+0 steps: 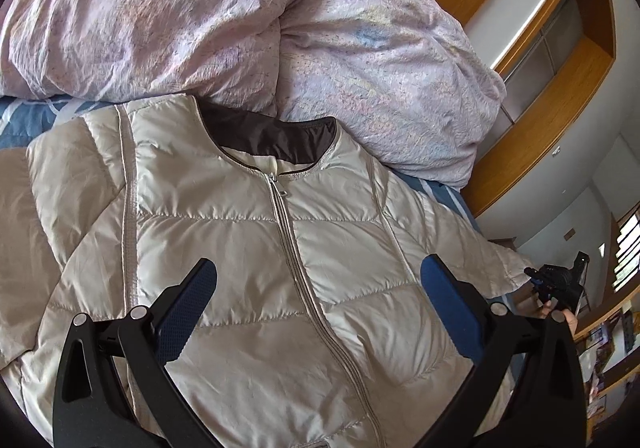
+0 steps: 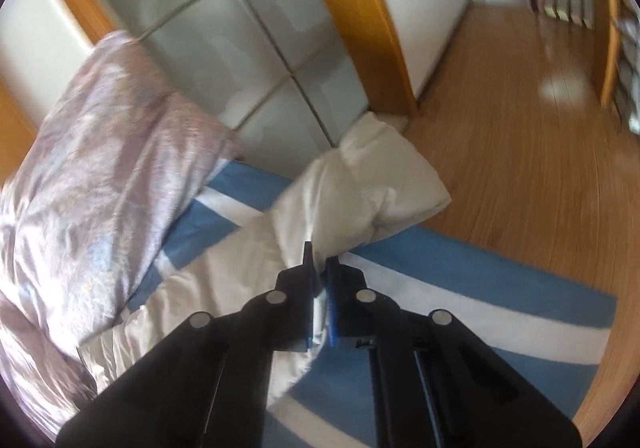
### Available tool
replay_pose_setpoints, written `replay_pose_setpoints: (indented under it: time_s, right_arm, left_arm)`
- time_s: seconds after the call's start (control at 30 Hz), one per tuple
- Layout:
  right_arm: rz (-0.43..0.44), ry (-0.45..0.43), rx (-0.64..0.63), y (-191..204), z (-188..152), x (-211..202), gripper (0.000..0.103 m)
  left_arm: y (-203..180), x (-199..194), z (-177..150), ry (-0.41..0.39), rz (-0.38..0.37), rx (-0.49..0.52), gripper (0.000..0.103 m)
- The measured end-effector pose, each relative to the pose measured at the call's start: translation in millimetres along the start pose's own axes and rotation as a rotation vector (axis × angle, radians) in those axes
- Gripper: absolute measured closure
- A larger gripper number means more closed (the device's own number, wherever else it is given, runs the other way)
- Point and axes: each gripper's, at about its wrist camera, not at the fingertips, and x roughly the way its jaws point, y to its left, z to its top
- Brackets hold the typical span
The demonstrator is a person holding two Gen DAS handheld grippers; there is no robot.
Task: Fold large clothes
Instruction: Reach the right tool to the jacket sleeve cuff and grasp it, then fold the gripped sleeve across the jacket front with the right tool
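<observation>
Jacket (image 1: 256, 248) flat on bed (image 2: 460, 268), zipped; left gripper (image 1: 320, 308) spread wide above it, right gripper (image 2: 320, 272) clamped on sleeve (image 2: 360, 183).

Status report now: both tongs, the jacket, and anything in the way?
Left tongs open above jacket, holding nothing. Right tongs shut on sleeve. Jacket flat on bed, zipped. Duvet bunched against collar.

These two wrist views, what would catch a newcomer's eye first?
A cream puffer jacket lies zipped and front-up across the blue-and-white bedsheet, filling the left wrist view under the open left tool. Behind it bulges a rumpled lilac duvet. The right tool is shut on the jacket's sleeve at the bed's edge.
</observation>
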Motion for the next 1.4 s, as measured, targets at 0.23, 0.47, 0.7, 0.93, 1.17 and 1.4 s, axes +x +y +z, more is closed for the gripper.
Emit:
replay_pose_setpoints:
  time_s: [0.23,0.47,0.7,0.93,1.17,1.4]
  right_arm:
    - [0.215,-0.068,-0.317,104,-32,-49,0.097]
    - [0.432,0.103,-0.489,166,-100,-57,0.097]
    - [0.521,0.326,-0.670,225,-185,-43,0.097]
    - [0.503,0.366,-0.811,241,-242,-50,0.097]
    - [0.497,0.319,-0.897,251,-267,-49,0.097]
    - [0.476,0.248,-0.986,255,-286,-63,0.095]
  left_arm:
    - [11,1,5,0.003,-0.093,-0.110,0.001]
    - [7,6,4,0.017,-0.162,-0.160,0.001]
    - [2,25,2,0.077,-0.207,-0.218,0.001]
    - [-2,49,-1,0.140,-0.223,-0.258,0.001]
    - [-5,78,3,0.194,-0.217,-0.305,0.011]
    - [4,93,-1,0.222,-0.161,-0.335,0.056]
